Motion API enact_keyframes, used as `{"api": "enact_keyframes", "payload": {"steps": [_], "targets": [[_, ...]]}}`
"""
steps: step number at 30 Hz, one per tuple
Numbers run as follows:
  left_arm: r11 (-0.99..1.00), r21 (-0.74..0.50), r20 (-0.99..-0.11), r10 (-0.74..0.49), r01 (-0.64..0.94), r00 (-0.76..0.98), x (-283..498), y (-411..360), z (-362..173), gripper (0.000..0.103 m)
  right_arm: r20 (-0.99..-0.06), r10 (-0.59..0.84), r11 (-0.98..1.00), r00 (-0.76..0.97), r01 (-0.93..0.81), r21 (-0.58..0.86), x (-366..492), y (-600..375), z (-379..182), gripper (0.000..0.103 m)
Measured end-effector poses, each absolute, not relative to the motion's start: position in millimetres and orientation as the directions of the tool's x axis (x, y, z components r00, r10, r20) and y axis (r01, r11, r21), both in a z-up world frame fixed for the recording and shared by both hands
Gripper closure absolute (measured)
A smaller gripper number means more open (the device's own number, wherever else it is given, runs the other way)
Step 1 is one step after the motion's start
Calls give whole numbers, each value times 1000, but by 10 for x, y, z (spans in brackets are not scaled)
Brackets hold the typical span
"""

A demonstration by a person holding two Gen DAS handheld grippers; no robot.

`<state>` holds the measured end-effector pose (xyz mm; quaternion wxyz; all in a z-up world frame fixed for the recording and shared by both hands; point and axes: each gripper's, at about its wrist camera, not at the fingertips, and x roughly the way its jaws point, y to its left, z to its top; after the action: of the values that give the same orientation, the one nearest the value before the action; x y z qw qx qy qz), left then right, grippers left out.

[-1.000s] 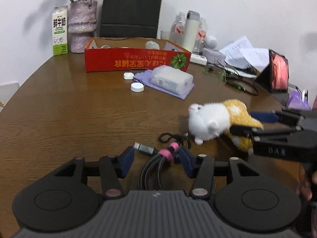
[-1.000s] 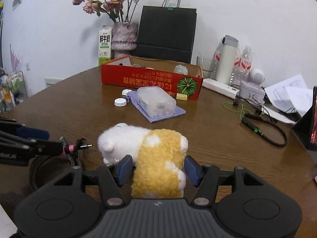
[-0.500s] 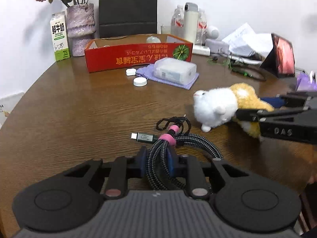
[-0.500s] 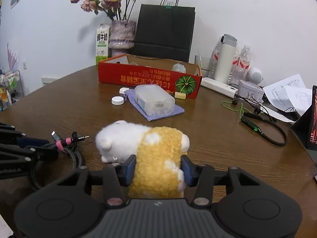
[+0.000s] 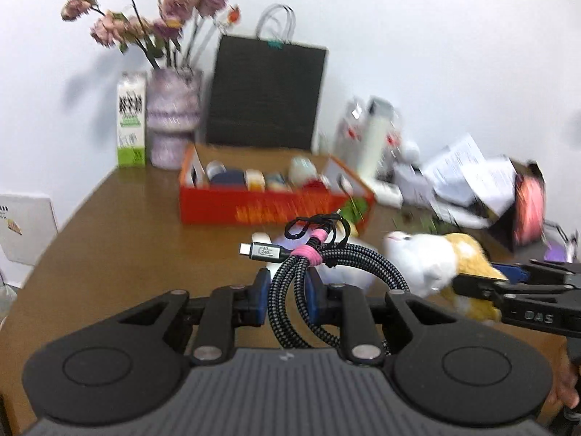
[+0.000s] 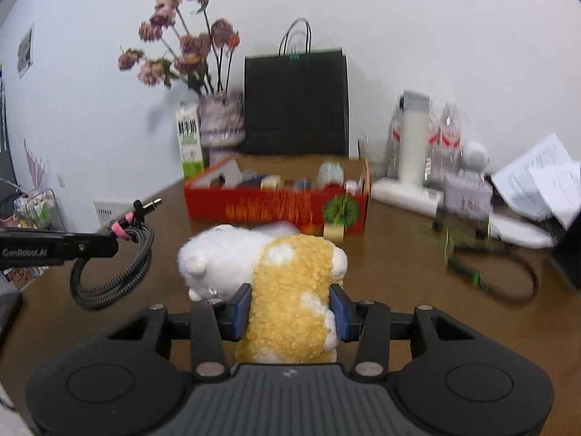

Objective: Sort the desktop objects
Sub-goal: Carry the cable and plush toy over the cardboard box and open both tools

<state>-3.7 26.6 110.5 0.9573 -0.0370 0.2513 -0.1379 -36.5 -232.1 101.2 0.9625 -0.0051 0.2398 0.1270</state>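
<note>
1. Both tongs are loaded: my left gripper [image 5: 287,296] is pinching the coiled braided cable [image 5: 326,276], and my right gripper [image 6: 290,309] is pressed onto the yellow back of the plush hamster [image 6: 276,272]. Both loads hang clear of the wooden table [image 6: 399,254], on my near side of the red cardboard box [image 6: 276,207].

2. Risk with the cable, as I judge it: I grip only a few strands of the coil, so the rest can swing or slide through the pads. Its USB-C plug [image 5: 259,250] and the loop under the pink tie [image 5: 308,252] stick out ahead and could catch the box's near wall.

3. Risk with the plush: it is soft and squashed, with its white head overhanging to the left of my fingers. It may spring out or tip if I ease off before it is over the box.

4. The two tongs ride close side by side, so they could knock together near the box.

5. The box already looks crowded, so a drop could bounce out.

6. Count: one cable, one plush, one box, and several small items inside it, too blurred to number.

7. Behind the box: one milk carton [image 6: 189,141], one vase of dried flowers [image 6: 221,123], one black paper bag [image 6: 296,101].
</note>
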Motion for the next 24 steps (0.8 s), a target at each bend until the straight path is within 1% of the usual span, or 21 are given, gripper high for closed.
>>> {"api": "enact_keyframes", "payload": {"steps": [5, 7, 9, 12, 14, 15, 16, 18, 20, 21, 22, 24], "targets": [[959, -157, -479, -281, 234, 831, 731, 348, 1405, 83, -425, 259, 963, 867, -266, 45, 353, -2354, 1401, 60], [963, -154, -494, -268, 220, 827, 1085, 342, 1498, 83, -433, 266, 961, 861, -272, 49, 736, -2326, 1500, 60], [962, -154, -512, -273, 225, 814, 1412, 318, 1539, 83, -463, 262, 961, 847, -273, 43, 1193, -2270, 1560, 60], [961, -145, -578, -274, 234, 769, 1970, 214, 1509, 83, -550, 220, 968, 805, -251, 19, 1849, -2107, 1542, 60], [958, -134, -645, -279, 254, 711, 2402, 112, 1424, 83, -632, 168, 973, 757, -232, -19, 2263, -1953, 1464, 60], [963, -129, -675, -261, 238, 690, 2582, 67, 1367, 85, -667, 136, 975, 732, -217, -39, 2439, -1887, 1409, 60], [967, -99, -715, -234, 236, 659, 2788, -12, 1283, 85, -706, 106, 973, 700, -220, -71, 2635, -1806, 1336, 60], [970, -70, -756, -203, 232, 622, 3077, -92, 1150, 85, -758, 68, 972, 648, -214, -96, 2895, -1708, 1171, 60], [966, -84, -797, -213, 245, 566, 3338, -133, 1035, 87, -799, 34, 971, 600, -209, -116, 3127, -1646, 1012, 60], [965, -81, -815, -209, 250, 540, 3467, -163, 965, 91, -810, 18, 969, 586, -210, -130, 3191, -1644, 942, 60], [965, -62, -829, -193, 257, 525, 3590, -204, 875, 98, -821, 2, 966, 571, -213, -146, 3267, -1623, 870, 60], [972, -18, -828, -146, 234, 542, 3718, -253, 713, 99, -824, -6, 965, 567, -214, -153, 3350, -1580, 738, 60]]}}
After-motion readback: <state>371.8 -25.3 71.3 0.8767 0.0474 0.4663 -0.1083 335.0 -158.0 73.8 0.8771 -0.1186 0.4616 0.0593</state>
